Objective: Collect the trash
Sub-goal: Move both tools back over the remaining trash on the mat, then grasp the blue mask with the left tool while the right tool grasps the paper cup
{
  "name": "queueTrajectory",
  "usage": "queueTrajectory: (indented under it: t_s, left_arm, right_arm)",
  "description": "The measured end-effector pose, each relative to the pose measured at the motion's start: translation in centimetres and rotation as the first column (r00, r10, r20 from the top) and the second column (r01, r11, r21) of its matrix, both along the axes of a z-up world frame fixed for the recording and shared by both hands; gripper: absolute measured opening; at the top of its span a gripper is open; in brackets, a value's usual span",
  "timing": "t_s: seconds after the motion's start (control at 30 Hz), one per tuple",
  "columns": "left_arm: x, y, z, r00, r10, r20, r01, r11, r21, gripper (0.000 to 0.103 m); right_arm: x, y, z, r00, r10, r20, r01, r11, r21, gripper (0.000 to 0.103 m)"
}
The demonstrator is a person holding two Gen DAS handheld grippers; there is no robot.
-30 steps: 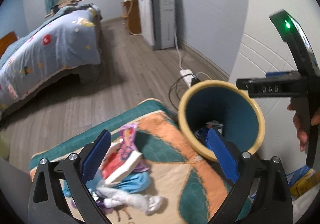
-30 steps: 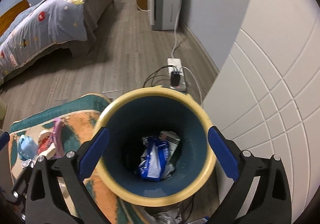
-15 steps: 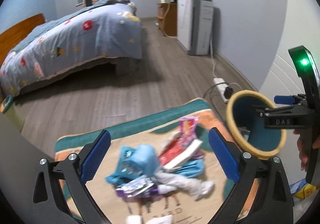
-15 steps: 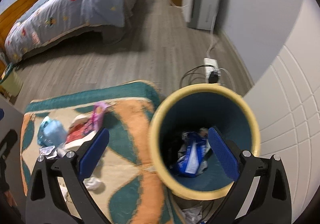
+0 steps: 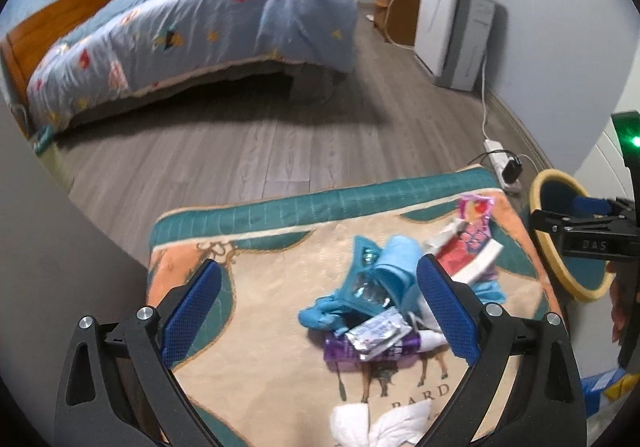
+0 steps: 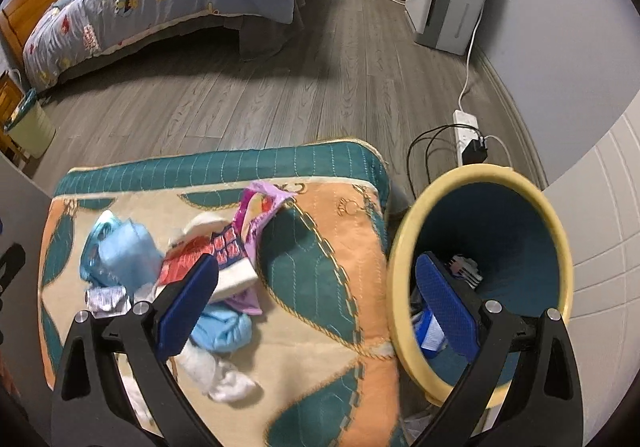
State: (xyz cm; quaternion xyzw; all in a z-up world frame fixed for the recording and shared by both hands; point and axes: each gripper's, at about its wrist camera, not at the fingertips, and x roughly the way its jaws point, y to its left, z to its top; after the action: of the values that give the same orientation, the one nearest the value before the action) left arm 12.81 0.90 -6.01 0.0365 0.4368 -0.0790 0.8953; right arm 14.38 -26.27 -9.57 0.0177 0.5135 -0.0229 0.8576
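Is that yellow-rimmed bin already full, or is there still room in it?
Mostly empty. The right wrist view looks down into the bin: a few wrappers lie at the bottom, and bare blue wall shows above them.

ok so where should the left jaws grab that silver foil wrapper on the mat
Take the flat silver foil wrapper by its lower-left edge, which lifts clear of the purple packet under it. Come down from above with the open left gripper, one of the jaws on each face of that edge; the crumpled blue bag crowds its far side.
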Motion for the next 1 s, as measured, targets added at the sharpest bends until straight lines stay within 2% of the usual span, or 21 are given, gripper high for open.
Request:
queueTrajectory:
  t_s: [0.07,0.13,0.3,0.37,0.43,0.53,0.6,0.7,0.77,1.0]
  left_arm:
    - [0.7,0.5,-0.9,1.000,0.003,-0.028,-0.003,1.000,-0.015,0.097]
    - [1.4,0.6,-2.0,0.998,0.000,-0.056,0.000,1.000,0.002,0.097]
    - [2.7,0.5,-3.9,0.995,-0.007,-0.101,0.011,0.999,0.038,0.097]
    - [3.1,0.6,-4.1,0.995,-0.003,-0.103,0.006,1.000,0.030,0.096]
    - [3.3,0.2,-4.0,0.995,-0.015,-0.102,0.016,1.000,0.003,0.095]
    - [3.4,-1.1,-3.7,0.994,-0.075,-0.075,0.074,0.997,-0.014,0.094]
    - [3.2,-2.3,-3.3,0.988,-0.141,-0.055,0.139,0.989,-0.040,0.088]
    - [3.1,-3.8,-3.4,0.975,-0.215,-0.060,0.212,0.976,-0.050,0.074]
    - [3.0,-4.7,-3.8,0.965,-0.251,-0.072,0.249,0.968,-0.042,0.068]
    - [3.3,-6.7,-5.7,0.945,-0.298,-0.134,0.302,0.953,0.011,0.065]
  right_arm:
    - [0.7,-0.1,-0.6,1.000,-0.012,-0.009,0.012,1.000,0.029,0.097]
    - [1.3,0.2,-1.2,1.000,-0.009,-0.017,0.010,0.999,0.052,0.097]
    - [2.4,1.4,-2.2,0.998,0.060,-0.027,-0.060,0.998,0.017,0.097]
    - [2.6,1.9,-2.3,0.996,0.089,-0.023,-0.089,0.996,0.012,0.095]
    - [2.8,2.5,-2.6,0.991,0.128,-0.031,-0.127,0.992,0.018,0.089]
    - [2.8,3.5,-2.9,0.980,0.198,-0.035,-0.197,0.980,0.025,0.070]
    - [2.8,3.9,-3.2,0.969,0.244,-0.046,-0.241,0.969,0.054,0.049]
    - [2.9,4.5,-4.0,0.952,0.296,-0.076,-0.289,0.953,0.095,0.035]
    - [2.8,4.9,-4.5,0.944,0.318,-0.090,-0.308,0.945,0.112,0.031]
    - [3.2,5.2,-5.6,0.933,0.334,-0.131,-0.322,0.941,0.104,0.031]
